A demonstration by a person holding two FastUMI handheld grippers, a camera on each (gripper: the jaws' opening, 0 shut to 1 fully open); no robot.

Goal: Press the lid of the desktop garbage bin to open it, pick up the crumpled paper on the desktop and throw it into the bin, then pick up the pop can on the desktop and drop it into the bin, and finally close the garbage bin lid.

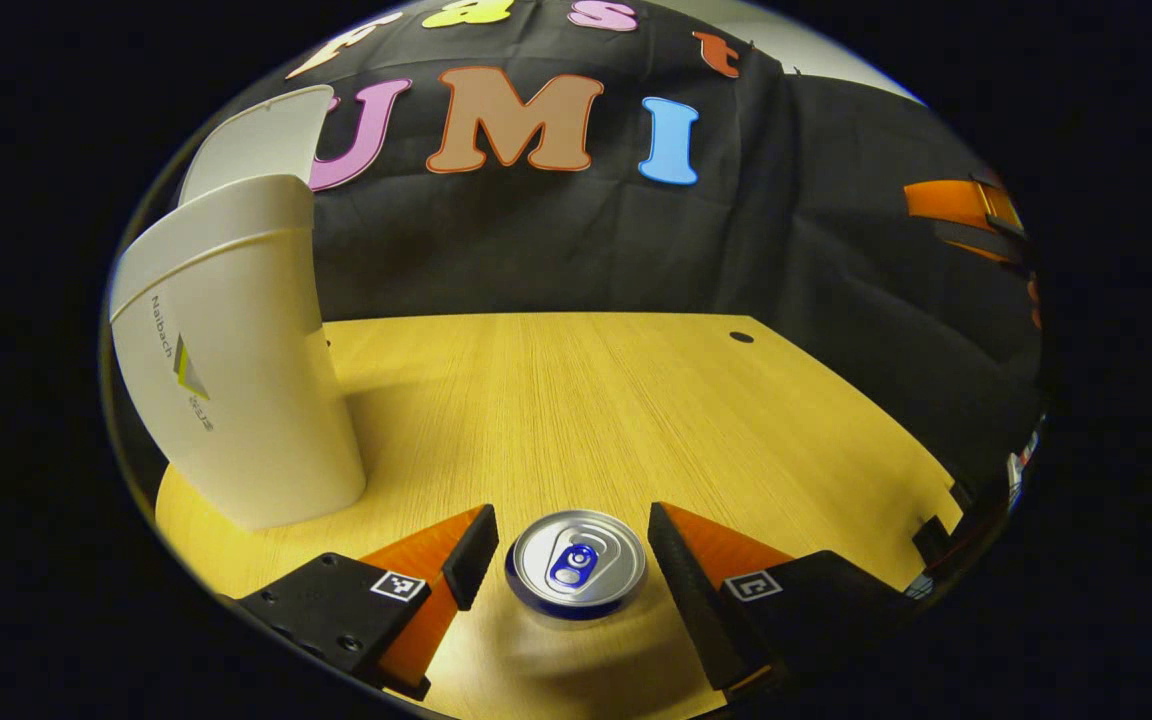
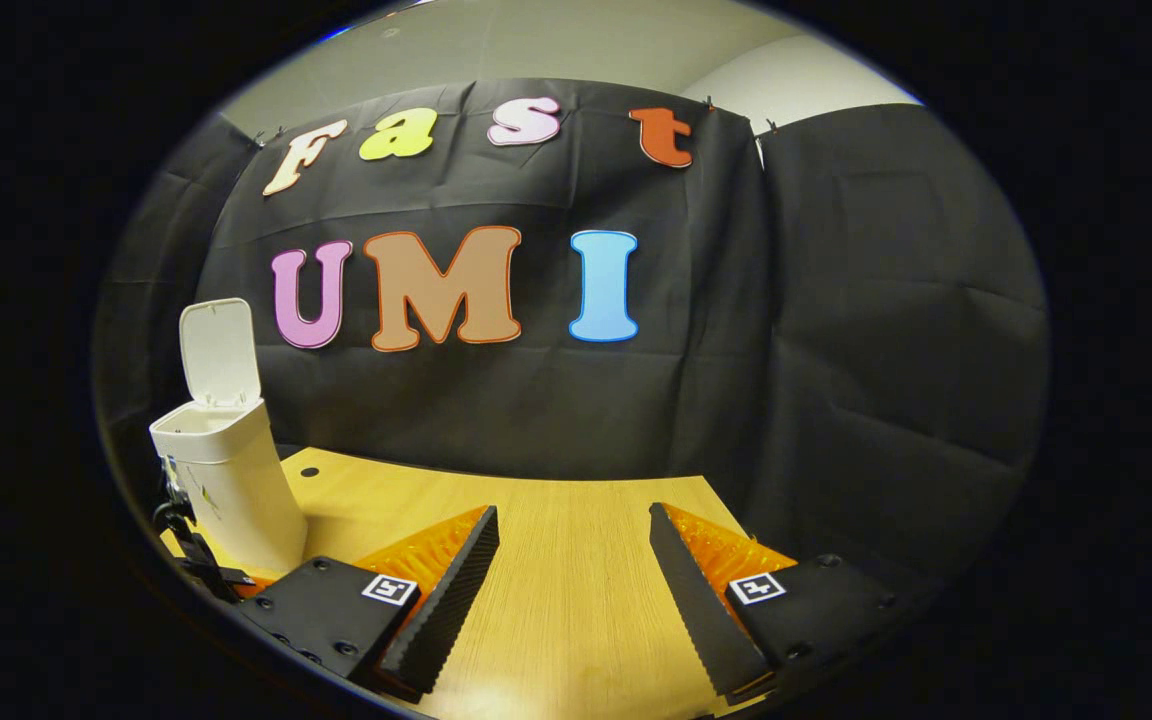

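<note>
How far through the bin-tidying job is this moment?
Done: the bin stands with its lid flipped up, and no crumpled paper lies on the visible desktop, so it has probably been binned, though the bin's inside is hidden. In hand: the left gripper is open around the upright pop can, fingers apart from it. Left: grasp, drop the can, close the lid.
</note>
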